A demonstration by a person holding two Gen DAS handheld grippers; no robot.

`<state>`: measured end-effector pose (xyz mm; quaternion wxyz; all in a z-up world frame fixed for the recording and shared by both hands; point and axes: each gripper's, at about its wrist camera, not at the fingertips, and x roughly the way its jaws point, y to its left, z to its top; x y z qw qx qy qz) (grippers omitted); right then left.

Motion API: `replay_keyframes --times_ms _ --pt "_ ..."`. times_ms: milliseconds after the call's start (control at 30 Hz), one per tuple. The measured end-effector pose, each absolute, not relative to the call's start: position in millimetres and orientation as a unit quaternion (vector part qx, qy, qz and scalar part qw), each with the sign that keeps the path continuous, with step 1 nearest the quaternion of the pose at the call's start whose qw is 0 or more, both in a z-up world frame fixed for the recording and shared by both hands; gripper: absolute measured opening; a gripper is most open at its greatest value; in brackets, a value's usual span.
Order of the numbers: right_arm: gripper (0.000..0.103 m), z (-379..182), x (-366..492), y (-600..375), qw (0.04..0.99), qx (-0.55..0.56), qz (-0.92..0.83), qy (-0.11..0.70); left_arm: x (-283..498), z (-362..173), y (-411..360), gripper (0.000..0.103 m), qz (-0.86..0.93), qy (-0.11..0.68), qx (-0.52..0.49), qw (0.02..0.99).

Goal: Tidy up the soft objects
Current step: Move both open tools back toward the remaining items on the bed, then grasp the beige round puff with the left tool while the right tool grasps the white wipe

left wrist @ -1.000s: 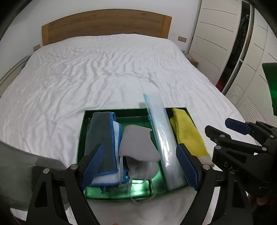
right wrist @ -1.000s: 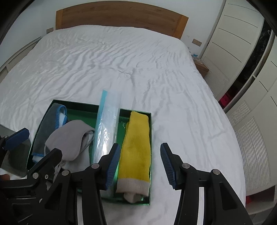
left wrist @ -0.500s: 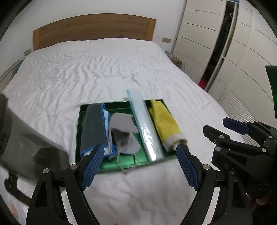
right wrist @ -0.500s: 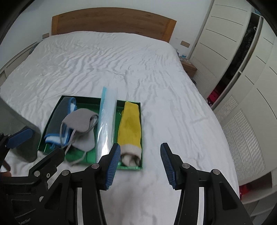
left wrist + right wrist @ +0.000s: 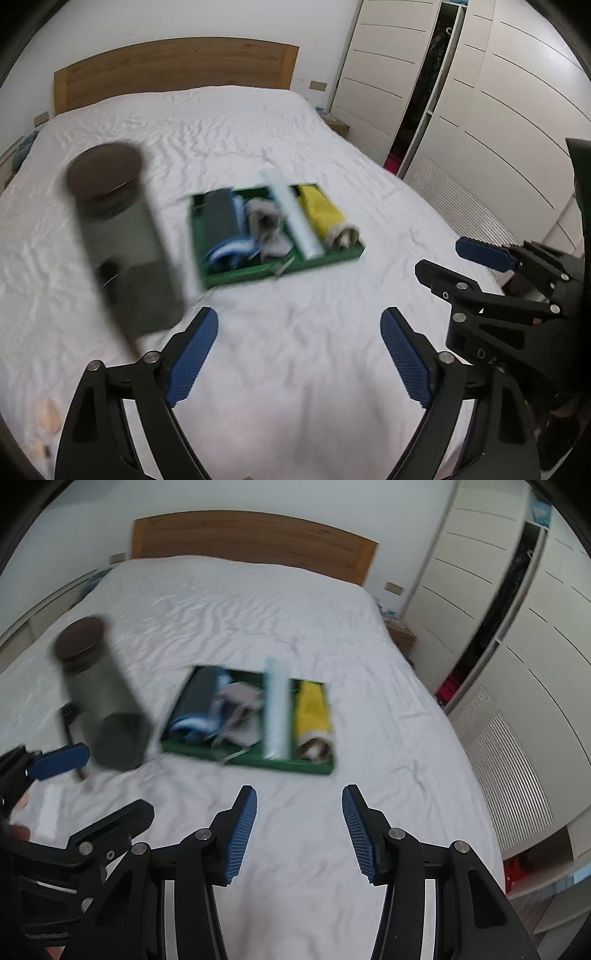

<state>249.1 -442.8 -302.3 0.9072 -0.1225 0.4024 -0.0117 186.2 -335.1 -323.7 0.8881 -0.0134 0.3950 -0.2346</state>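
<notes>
Grey-green, a blurred cylinder (image 5: pixel 122 236) leans at left. Beside it our green tray (image 5: pixel 280 271) on the white bed (image 5: pixel 295 350) holds a grey towel (image 5: pixel 219 218), grey mask (image 5: pixel 264 218), plastic sleeve (image 5: pixel 295 218) and yellow cloth (image 5: pixel 321 212), lengthwise toward the wooden headboard (image 5: pixel 173 70). Wardrobes (image 5: pixel 517 110) stand right. Our left gripper (image 5: pixel 299 354) and right gripper (image 5: pixel 299 834) gape, holding nothing.
</notes>
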Motion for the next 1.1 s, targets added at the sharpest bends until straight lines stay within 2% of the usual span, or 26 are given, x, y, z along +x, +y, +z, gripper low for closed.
replay_keyframes --times_ms 333,567,733,1100 --pt "0.049 -330.5 174.4 -276.5 0.885 -0.087 0.118 0.443 139.3 -351.3 -123.5 0.087 -0.14 0.44 0.04 0.886" --pt "0.049 -382.7 192.5 -216.1 0.855 -0.068 0.173 0.484 141.1 -394.5 -8.2 0.087 -0.058 0.479 0.013 0.876" --pt "0.049 -408.9 220.0 -197.7 0.848 -0.062 0.183 0.493 133.2 -423.2 18.7 0.087 -0.05 0.496 -0.007 0.867" --pt "0.049 -440.9 248.9 -173.1 0.843 -0.071 0.189 0.499 122.3 -468.4 23.6 0.087 -0.05 0.534 0.0 0.844"
